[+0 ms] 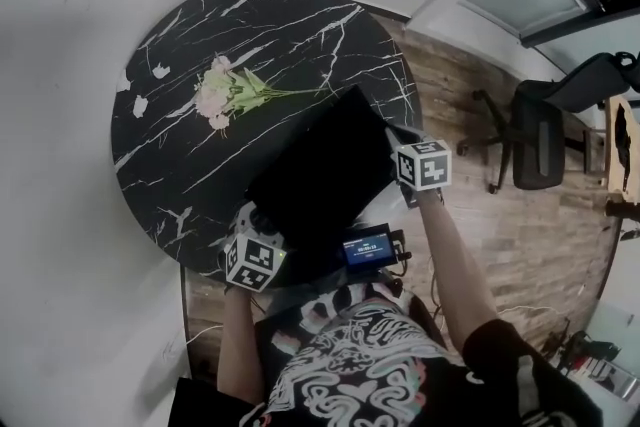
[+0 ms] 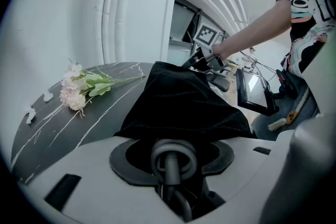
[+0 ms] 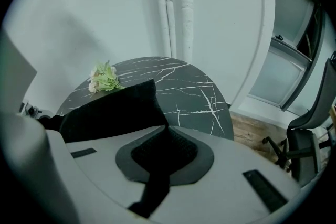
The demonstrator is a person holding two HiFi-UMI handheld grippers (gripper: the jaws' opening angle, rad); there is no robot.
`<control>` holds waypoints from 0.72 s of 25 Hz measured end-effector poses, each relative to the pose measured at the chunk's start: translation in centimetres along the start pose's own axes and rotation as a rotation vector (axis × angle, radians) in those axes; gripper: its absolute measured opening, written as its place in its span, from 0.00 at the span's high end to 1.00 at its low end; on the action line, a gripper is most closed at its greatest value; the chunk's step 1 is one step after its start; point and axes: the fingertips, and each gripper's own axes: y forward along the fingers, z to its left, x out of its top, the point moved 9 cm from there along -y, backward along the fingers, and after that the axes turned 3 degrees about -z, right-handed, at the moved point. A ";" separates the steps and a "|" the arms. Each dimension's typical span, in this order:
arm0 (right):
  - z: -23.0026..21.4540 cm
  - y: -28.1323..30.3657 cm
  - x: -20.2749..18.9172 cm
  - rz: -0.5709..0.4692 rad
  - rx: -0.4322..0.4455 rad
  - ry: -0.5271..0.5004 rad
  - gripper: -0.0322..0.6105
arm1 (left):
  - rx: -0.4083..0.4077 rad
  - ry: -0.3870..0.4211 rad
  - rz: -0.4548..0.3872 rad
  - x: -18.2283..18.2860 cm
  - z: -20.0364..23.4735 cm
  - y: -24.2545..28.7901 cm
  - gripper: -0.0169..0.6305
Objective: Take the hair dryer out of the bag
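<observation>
On the table lay the bag, slumped and dark. No dryer body showed outside the bag, so the dryer was probably inside it. By my reading the task was only begun, with the whole pull-out left to do. The right gripper was at the bag's right side. Its jaws were clenched almost together on a fold of the bag's cloth. The left gripper was at the bag's near end. Its jaws stood fairly wide, grasping a grey looped cord at what looked like the bag's mouth, likely the dryer's own.
</observation>
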 end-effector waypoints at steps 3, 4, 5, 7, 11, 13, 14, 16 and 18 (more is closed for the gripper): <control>-0.3 0.1 0.2 0.000 -0.006 0.011 0.91 | -0.003 -0.004 -0.001 -0.3 0.1 -0.4 0.68; -0.4 0.2 0.2 0.001 -0.008 0.011 0.91 | -0.003 -0.004 0.000 -0.4 0.2 -0.5 0.68; -0.5 0.2 0.3 0.002 -0.011 0.012 0.91 | -0.004 -0.005 0.001 -0.5 0.2 -0.6 0.68; -0.6 0.3 0.4 0.002 -0.017 0.017 0.91 | -0.004 -0.005 -0.001 -0.6 0.4 -0.8 0.68; -0.9 0.6 0.2 0.010 -0.024 0.019 0.91 | -0.008 -0.013 0.002 -1.1 0.4 -1.3 0.68; -1.0 0.6 0.0 0.017 -0.031 0.015 0.91 | -0.009 -0.017 0.001 -1.4 0.4 -1.5 0.68; -1.1 0.7 -0.1 0.021 -0.036 0.012 0.91 | -0.009 -0.019 0.001 -1.5 0.4 -1.6 0.68; -1.2 0.8 -0.2 0.027 -0.051 0.003 0.91 | -0.008 -0.022 0.004 -1.8 0.4 -1.9 0.68; -1.2 1.0 -0.4 0.035 -0.070 -0.010 0.91 | -0.005 -0.022 0.007 -2.0 0.6 -2.0 0.68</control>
